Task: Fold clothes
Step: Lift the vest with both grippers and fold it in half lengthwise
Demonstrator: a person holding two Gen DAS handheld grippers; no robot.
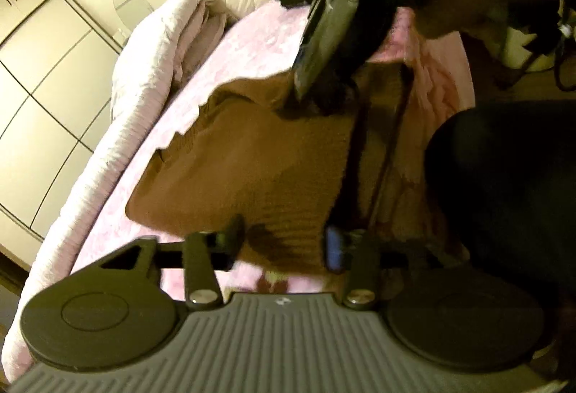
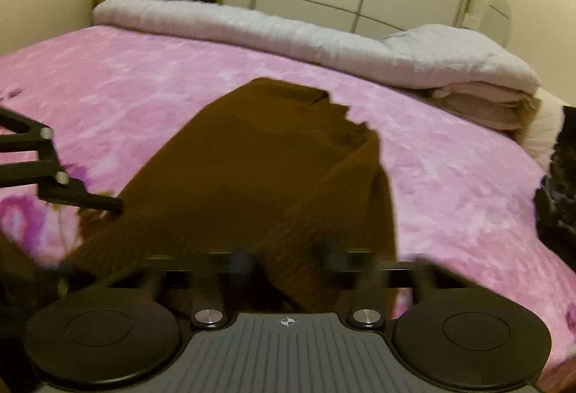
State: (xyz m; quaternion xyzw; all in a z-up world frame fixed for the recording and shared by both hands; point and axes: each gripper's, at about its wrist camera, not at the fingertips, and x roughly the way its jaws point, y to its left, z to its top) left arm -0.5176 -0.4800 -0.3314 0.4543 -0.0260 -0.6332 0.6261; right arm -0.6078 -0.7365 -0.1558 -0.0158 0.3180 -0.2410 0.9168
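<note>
Brown knit garment (image 2: 252, 170) mid-bed, pink bedspread (image 2: 450, 177) bare beyond its edges

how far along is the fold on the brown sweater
Partly done. The brown sweater lies on the pink bedspread with one side already doubled over, edges uneven. In hand: the right gripper is at its near hem, blurred; the left gripper stands open over the hem. Left: finishing the fold and squaring it.
</note>
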